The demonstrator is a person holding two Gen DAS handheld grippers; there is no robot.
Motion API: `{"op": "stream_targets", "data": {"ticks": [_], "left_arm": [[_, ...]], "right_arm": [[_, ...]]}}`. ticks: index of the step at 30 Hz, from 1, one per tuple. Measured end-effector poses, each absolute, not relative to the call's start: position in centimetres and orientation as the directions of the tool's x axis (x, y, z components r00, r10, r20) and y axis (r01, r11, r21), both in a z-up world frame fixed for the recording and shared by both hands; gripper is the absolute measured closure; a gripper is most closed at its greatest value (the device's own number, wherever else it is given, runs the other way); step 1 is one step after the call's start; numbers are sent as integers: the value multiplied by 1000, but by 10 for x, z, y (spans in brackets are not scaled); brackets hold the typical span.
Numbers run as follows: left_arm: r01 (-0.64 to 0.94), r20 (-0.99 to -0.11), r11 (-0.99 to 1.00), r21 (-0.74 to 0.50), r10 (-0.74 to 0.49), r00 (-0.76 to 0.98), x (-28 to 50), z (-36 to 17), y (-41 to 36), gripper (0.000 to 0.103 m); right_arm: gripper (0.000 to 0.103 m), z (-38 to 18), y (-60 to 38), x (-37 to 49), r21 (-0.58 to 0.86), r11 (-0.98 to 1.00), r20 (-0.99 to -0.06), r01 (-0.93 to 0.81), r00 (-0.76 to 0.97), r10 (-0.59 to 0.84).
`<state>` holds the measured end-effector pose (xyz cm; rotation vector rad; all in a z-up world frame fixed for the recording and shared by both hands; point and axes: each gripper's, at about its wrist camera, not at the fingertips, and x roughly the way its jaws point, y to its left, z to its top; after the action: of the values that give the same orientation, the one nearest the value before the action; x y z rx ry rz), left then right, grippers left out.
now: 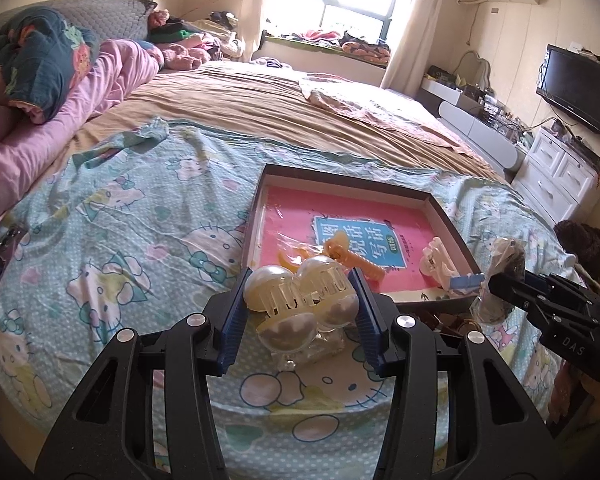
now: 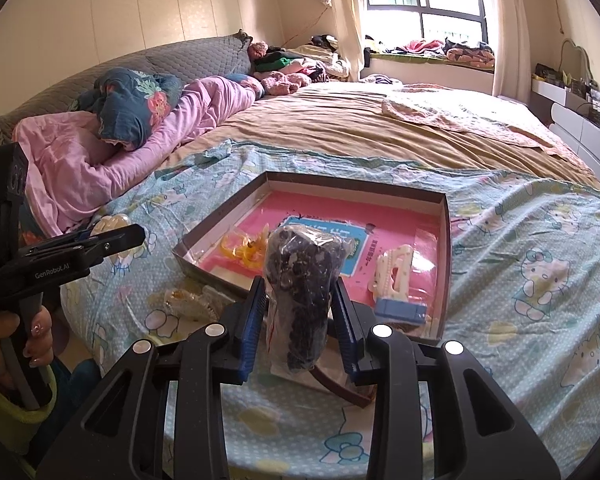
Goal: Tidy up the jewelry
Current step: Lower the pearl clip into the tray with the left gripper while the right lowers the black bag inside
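My left gripper is shut on a pearl-white hair claw in clear wrap, held above the bed just in front of a shallow box with a pink bottom. My right gripper is shut on a dark beaded piece in a clear bag, held at the box's near edge. In the box lie an orange clip and a white clip on a blue card. The right gripper shows at the right of the left wrist view, and the left gripper at the left of the right wrist view.
The box sits on a Hello Kitty sheet on a large bed. A wrapped pale piece and a brown band lie on the sheet near the box's front. Pink bedding is piled at the left. White drawers stand at the right.
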<state>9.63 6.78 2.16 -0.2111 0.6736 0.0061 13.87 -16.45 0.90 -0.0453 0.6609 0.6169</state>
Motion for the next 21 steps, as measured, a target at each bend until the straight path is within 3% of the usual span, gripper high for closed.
{"op": "stream_targets", "data": {"ticks": [21], "left_arm": [[-90,-625,977,-194,-53,779,123,24,75,63]], "right_arm": [[72,11,-144,175,166,814,-566,-557,622,541]]}}
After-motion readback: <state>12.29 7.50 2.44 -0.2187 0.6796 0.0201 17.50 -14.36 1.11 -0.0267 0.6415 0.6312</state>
